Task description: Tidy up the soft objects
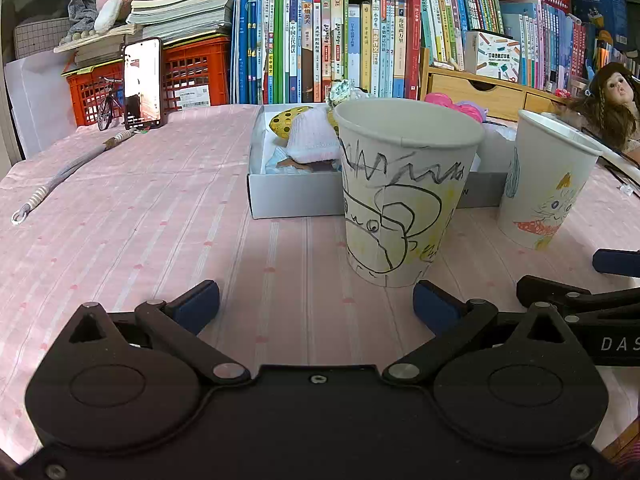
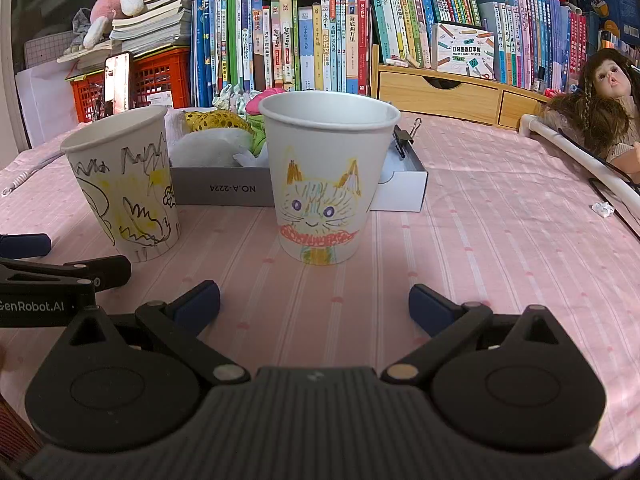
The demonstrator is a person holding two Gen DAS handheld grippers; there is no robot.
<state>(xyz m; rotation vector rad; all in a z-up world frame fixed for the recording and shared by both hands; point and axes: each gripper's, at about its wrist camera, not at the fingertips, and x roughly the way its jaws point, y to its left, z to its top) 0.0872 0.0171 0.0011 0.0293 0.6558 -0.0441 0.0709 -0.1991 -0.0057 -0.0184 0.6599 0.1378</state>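
Note:
Two drawn-on paper cups stand on the pink tablecloth. The black-scribble cup (image 1: 404, 192) (image 2: 124, 184) rises just beyond my left gripper (image 1: 316, 306), which is open and holds nothing. The cat cup (image 2: 324, 176) (image 1: 548, 180) stands ahead of my right gripper (image 2: 314, 304), also open and holding nothing. Behind the cups lies a grey box (image 1: 292, 196) (image 2: 224, 188) with soft things in it: a pale pink knit piece (image 1: 312, 140), a yellow dotted item (image 1: 284, 120) (image 2: 212, 120) and white stuffing (image 2: 204, 148).
A wall of books (image 1: 340, 40) and red crates (image 1: 192, 76) close off the back. A phone (image 1: 142, 82) leans by a cord (image 1: 60, 176) at the left. A doll (image 2: 600, 112) lies at the right, beside wooden drawers (image 2: 440, 92). A binder clip (image 2: 404, 136) grips the box.

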